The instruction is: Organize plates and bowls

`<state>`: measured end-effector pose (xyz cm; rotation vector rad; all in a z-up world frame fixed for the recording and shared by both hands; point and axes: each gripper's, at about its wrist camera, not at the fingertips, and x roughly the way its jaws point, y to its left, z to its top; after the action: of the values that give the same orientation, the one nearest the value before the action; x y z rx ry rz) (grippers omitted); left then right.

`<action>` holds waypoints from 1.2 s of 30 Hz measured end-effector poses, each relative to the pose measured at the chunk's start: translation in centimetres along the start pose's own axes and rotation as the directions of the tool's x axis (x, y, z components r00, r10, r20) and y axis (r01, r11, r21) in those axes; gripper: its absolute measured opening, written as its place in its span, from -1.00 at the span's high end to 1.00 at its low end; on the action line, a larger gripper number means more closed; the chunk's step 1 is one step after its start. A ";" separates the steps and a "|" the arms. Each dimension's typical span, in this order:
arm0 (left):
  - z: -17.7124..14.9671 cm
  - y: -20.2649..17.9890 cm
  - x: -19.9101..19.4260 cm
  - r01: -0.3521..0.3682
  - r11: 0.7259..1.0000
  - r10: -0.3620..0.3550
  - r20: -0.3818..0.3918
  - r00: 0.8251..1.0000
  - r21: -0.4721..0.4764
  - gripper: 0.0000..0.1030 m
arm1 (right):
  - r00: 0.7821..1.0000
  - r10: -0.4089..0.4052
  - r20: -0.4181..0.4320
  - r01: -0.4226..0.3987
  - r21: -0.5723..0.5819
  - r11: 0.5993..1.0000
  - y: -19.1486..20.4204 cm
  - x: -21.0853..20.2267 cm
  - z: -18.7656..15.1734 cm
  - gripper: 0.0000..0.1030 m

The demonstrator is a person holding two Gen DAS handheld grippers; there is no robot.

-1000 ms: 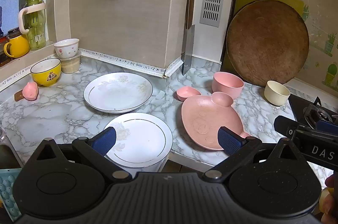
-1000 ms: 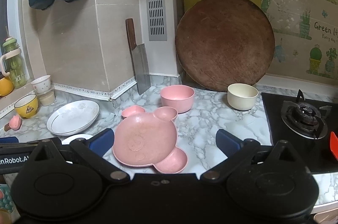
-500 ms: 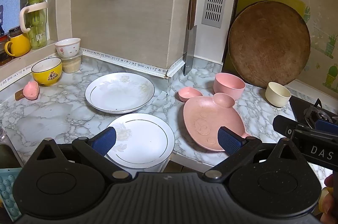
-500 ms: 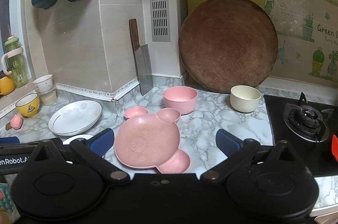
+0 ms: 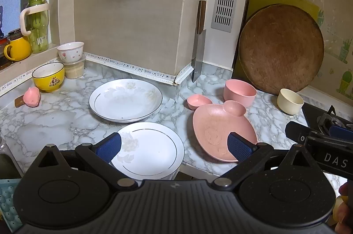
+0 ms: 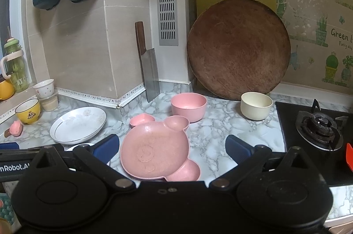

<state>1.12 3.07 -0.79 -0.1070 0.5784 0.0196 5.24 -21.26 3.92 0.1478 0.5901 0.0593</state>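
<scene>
On the marble table [image 5: 55,123], near its front edge: both tools hanging wide apart and empty, nothing between the pads. Left tool [image 5: 174,144] poised over the small white plate [image 5: 147,152], which overhangs the table edge slightly; larger white plate [image 5: 125,99] just behind it, apart or barely touching, cannot tell. Right tool [image 6: 172,149] poised over the pink bear-shaped plate [image 6: 154,150], with small pink dish [image 6: 141,119] and pink bowl [image 6: 188,106] close behind its ear, cream bowl [image 6: 256,108] further right beside the stove [image 6: 317,134]. Change over the last second: slight only. Scene drifted a touch downward and rightward in both views, reading as a small lift or backward tilt of both tools; no dish shifted, no pad in contact with anything. Meaning for the task: nothing sorted yet, plates and bowls all loose and unstacked, work at its very start. Likely next, as a guess: small white plate onto the large one, pink pieces grouped. Risk noted: overhanging plate liable to tip if pressed at its front rim. Yellow bowl [image 5: 48,77] and tulip-patterned bowl [image 5: 70,52] sitting far left, untouched.
</scene>
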 end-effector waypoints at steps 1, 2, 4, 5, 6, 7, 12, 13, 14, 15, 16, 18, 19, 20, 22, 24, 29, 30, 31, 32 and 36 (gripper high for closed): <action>0.0 0.1 0.0 0.002 1.000 -0.002 0.002 1.000 -0.001 -1.00 | 1.000 0.000 0.001 0.000 -0.001 1.000 0.1 0.0 0.0 -1.00; 0.1 0.2 0.1 0.002 1.000 -0.002 0.003 1.000 -0.001 -1.00 | 1.000 -0.001 0.003 0.001 -0.001 1.000 0.1 0.0 0.0 -1.00; 0.1 0.4 0.1 0.003 1.000 -0.003 0.004 1.000 -0.001 -1.00 | 1.000 -0.002 0.005 0.002 -0.004 1.000 0.3 0.1 0.0 -1.00; 0.2 0.5 0.2 0.005 1.000 -0.005 0.004 1.000 -0.002 -1.00 | 1.000 -0.001 0.005 0.001 -0.006 1.000 0.4 0.1 0.0 -1.00; 0.1 0.7 0.2 0.006 1.000 -0.006 0.006 1.000 -0.002 -1.00 | 1.000 0.001 0.006 -0.001 -0.008 1.000 0.6 0.2 0.0 -1.00; 0.2 0.9 0.2 0.005 1.000 -0.005 0.010 1.000 0.000 -1.00 | 1.000 0.002 0.008 -0.002 -0.011 1.000 0.8 0.2 0.0 -1.00; 0.5 1.8 0.3 -0.018 0.999 0.017 0.025 1.000 0.029 -1.00 | 1.000 0.019 0.007 -0.019 -0.030 0.999 2.2 0.5 0.0 -0.99; 0.6 2.1 0.6 -0.022 0.999 0.022 0.015 1.000 0.031 -1.00 | 1.000 0.021 0.006 -0.021 -0.035 0.999 2.6 0.6 0.1 -1.00; 0.7 2.4 0.8 -0.025 0.999 0.025 0.002 1.000 0.031 -1.00 | 1.000 0.026 0.004 -0.026 -0.039 0.999 2.9 0.8 0.2 -0.99; 0.7 2.7 1.1 -0.027 0.999 0.027 -0.012 1.000 0.032 -1.00 | 0.999 0.032 0.001 -0.032 -0.042 0.999 3.2 1.0 0.3 -1.00; 0.6 3.0 1.2 -0.028 0.999 0.028 -0.017 0.999 0.036 -1.00 | 0.999 0.039 -0.001 -0.039 -0.045 0.998 3.6 1.2 0.4 -1.00; 0.8 3.7 1.6 -0.042 0.998 0.043 -0.018 0.999 0.039 -1.00 | 0.999 0.050 -0.006 -0.050 -0.049 0.998 4.2 1.8 0.8 -1.00; 0.8 4.1 1.7 -0.052 0.998 0.053 -0.018 0.998 0.035 -1.00 | 0.998 0.059 -0.016 -0.060 -0.049 0.997 4.5 2.1 1.1 -1.00; 1.0 4.4 2.0 -0.059 0.998 0.059 -0.019 0.998 0.027 -1.00 | 0.997 0.069 -0.030 -0.070 -0.045 0.996 4.7 2.6 1.3 -1.00; 1.4 5.3 2.5 -0.062 0.998 0.062 -0.023 0.998 0.002 -1.00 | 0.994 0.091 -0.054 -0.094 -0.051 0.994 5.3 3.6 1.9 -1.00; 1.9 6.3 3.2 -0.071 0.997 0.071 -0.031 0.997 -0.024 -1.00 | 0.992 0.110 -0.063 -0.114 -0.073 0.991 6.2 4.6 2.5 -1.00; 3.5 8.5 5.6 -0.094 0.992 0.091 -0.040 0.995 -0.080 -1.00 | 0.984 0.152 -0.095 -0.163 -0.121 0.979 8.2 7.9 3.9 -1.00; 3.9 9.0 6.2 -0.105 0.990 0.101 -0.048 0.994 -0.090 -1.00 | 0.981 0.161 -0.108 -0.175 -0.128 0.976 8.5 8.6 4.1 -0.99; 4.3 9.5 6.8 -0.110 0.989 0.105 -0.052 0.993 -0.100 -1.00 | 0.978 0.169 -0.121 -0.185 -0.134 0.974 8.9 9.5 4.4 -0.99; 4.6 10.0 7.4 -0.112 0.988 0.106 -0.055 0.993 -0.108 -1.00 | 0.974 0.186 -0.128 -0.203 -0.143 0.969 9.3 10.3 4.8 -0.98; 6.3 11.7 10.0 -0.200 0.975 0.195 -0.054 0.979 -0.094 -1.00 | 0.948 0.258 -0.185 -0.289 -0.166 0.943 11.2 14.2 6.5 -0.97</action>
<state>12.33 15.24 -2.15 -0.1464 0.6309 0.2401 20.47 -9.57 3.20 0.0370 0.7186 0.4016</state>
